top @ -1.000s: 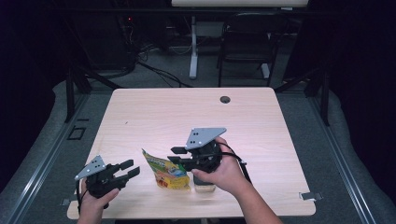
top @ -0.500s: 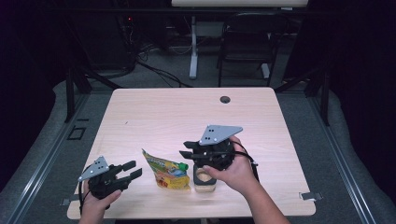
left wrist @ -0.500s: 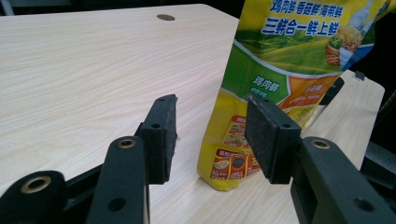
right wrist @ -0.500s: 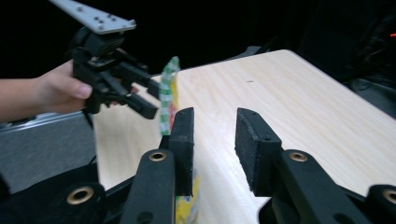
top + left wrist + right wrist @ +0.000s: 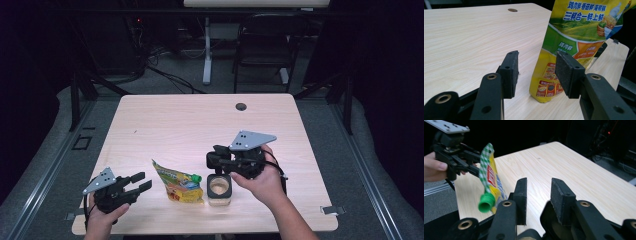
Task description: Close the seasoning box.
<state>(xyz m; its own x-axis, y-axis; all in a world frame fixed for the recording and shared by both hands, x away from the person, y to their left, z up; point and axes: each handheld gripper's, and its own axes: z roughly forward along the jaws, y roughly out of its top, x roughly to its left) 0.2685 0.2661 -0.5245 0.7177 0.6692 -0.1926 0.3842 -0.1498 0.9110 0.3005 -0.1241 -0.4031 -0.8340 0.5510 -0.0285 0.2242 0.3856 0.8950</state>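
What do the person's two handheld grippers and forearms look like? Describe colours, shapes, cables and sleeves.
Both the left gripper and the right gripper are black, each with two flat rectangular jaws, visible screw holes, a grey three-cornered plate drilled with small holes, and a black cable. Both forearms are bare, without sleeves.

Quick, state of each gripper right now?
Left gripper: open, holding nothing, pouch just ahead.
Right gripper: open, jaws just been opening, nothing between them.

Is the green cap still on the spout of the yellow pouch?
Yes, in the right gripper view the green cap sits on the spout at the corner of the yellow pouch.
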